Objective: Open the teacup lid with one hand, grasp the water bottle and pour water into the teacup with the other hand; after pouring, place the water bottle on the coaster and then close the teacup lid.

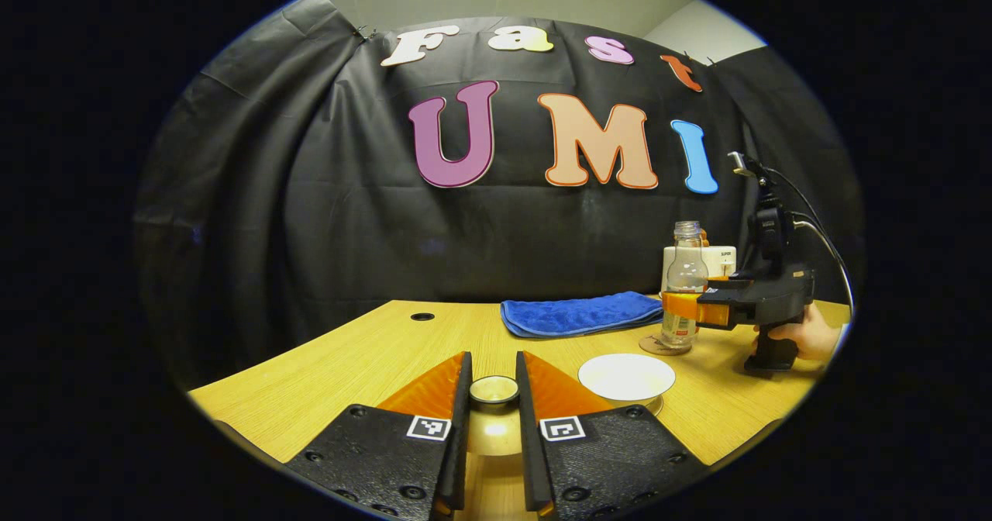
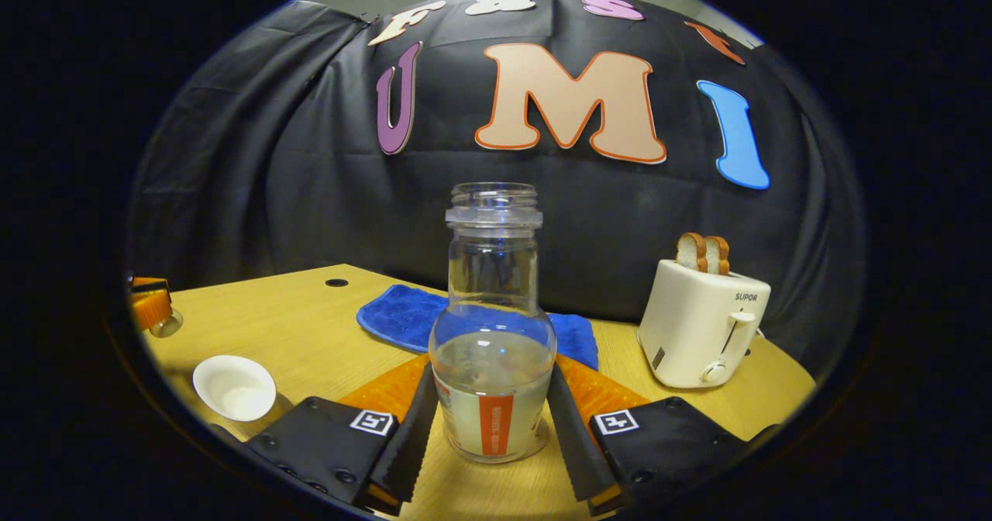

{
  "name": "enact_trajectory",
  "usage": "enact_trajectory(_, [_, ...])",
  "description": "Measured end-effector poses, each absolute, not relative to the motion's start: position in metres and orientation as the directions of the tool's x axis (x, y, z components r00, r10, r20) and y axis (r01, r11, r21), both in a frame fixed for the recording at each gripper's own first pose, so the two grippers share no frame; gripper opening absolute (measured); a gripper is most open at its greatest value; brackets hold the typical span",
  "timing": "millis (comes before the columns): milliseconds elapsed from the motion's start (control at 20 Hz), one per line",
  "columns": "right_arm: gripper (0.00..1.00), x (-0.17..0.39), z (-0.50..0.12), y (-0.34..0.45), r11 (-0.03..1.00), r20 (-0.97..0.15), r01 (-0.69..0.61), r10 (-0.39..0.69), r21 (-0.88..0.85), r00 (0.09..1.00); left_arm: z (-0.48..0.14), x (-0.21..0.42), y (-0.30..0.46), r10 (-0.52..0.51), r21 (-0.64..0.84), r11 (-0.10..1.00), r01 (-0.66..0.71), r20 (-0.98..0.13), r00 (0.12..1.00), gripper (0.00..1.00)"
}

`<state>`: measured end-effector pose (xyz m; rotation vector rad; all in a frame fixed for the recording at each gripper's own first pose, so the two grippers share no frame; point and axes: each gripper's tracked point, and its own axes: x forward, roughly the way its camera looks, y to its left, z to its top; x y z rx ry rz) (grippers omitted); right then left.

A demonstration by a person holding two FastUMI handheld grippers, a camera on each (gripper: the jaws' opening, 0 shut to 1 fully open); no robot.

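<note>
We are seeing the left gripper (image 1: 494, 397) holding the teacup lid (image 1: 494, 388) in its jaws, off the teacup (image 1: 626, 377). The right gripper (image 2: 490, 420) is clamping the water bottle (image 2: 492, 335) upright on the coaster (image 1: 663, 346). Closing the teacup is remaining; whether pouring is done, we cannot tell.

Water bottle (image 2: 493, 327) on coaster (image 1: 659, 345), cloth (image 2: 411, 315) behind, toaster (image 2: 704, 327) right.

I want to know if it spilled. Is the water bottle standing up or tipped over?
Standing up. The water bottle is upright on the coaster, mouth at the top, between the right gripper fingers.
</note>
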<state>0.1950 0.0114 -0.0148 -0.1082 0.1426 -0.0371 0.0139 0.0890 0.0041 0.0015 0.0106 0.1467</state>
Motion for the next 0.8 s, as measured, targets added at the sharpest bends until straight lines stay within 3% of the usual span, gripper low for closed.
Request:
enact_trajectory(550, [0.77,0.209,-0.024,0.007,0.993,-0.138,0.048,-0.063,-0.107,0.988,0.003,0.013,0.089,0.146,0.002,0.989,-0.146,-0.010,0.989,0.27])
enact_trajectory(800, [0.82,0.212,-0.025,0.006,0.992,-0.129,0.054,-0.068,-0.111,0.989,0.003,0.014,0.088,0.147,0.002,0.989,-0.147,-0.010,0.989,0.27])
